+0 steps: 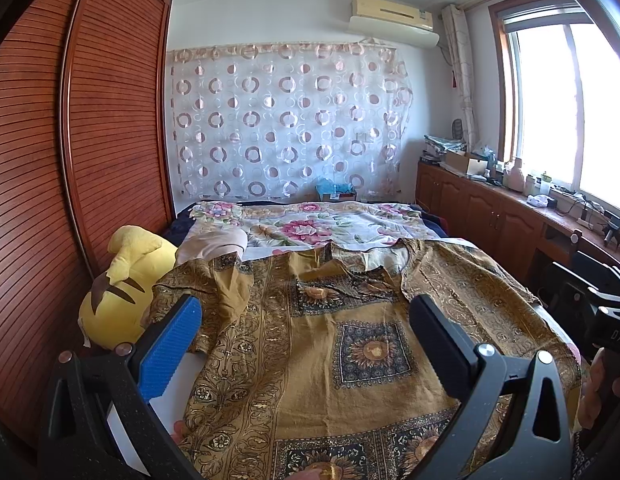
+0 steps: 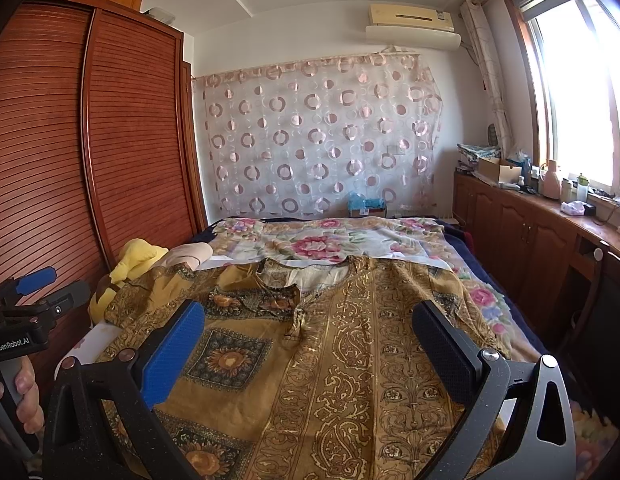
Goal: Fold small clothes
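This is a bedroom in a home — a bed (image 1: pixel 390 216) with flowered cover, a tall wooden wardrobe (image 1: pixel 90 140) with slatted doors, an air conditioner (image 2: pixel 412 24) on the wall, and a yellow plush toy (image 1: pixel 122 292).

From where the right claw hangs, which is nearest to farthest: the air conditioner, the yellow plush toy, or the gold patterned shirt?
1. Gold patterned shirt, directly beneath the right claw.
2. Yellow plush toy, left, by the wardrobe.
3. Air conditioner, high on the far wall.
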`<state>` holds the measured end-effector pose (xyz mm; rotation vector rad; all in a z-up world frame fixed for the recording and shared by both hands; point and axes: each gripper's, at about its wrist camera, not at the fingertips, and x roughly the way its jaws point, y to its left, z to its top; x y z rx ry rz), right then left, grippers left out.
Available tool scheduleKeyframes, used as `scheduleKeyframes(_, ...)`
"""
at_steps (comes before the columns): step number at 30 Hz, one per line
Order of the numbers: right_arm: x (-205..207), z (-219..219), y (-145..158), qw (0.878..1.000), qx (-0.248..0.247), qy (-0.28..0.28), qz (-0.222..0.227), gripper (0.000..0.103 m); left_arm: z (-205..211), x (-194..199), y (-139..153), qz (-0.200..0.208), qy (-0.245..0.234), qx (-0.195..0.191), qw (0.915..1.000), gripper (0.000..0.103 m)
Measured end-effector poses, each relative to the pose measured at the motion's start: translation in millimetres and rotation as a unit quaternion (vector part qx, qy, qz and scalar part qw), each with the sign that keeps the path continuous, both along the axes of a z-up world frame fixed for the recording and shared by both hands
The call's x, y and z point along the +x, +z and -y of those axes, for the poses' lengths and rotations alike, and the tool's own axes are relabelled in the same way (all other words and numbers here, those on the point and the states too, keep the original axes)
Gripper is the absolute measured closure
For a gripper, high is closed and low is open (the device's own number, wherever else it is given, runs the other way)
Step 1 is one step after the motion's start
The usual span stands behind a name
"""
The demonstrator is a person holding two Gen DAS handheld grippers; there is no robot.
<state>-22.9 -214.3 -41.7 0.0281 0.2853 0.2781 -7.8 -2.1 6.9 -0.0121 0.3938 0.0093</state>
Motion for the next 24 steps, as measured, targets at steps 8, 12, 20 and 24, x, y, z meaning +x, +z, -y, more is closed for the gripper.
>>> scheduleKeyframes(8,-0.3,3.0,0.2,1.000,0.002,0.001,0.000,0.000,0.1,0.0,-0.3,0.000,0.000,0.000,1.0000,0.000)
scheduleKeyframes(12,0.6,2.9,0.2,1.000,0.002,0.001,0.000,0.000,0.2,0.0,-0.4,0.000,0.000,0.000,1.0000,0.000)
scheduleKeyframes(20,0.6,2.1,-0.2,1.000,0.002,0.001,0.000,0.000,0.0,0.0,-0.5,0.000,0.000,-0.001,1.0000,0.000)
scheduleKeyframes(24,1.7,0.6,-1.0,1.000,0.001,0.001,-0.001,0.000,0.4,0.2,-0.6,0.000,0.000,-0.001,1.0000,0.000)
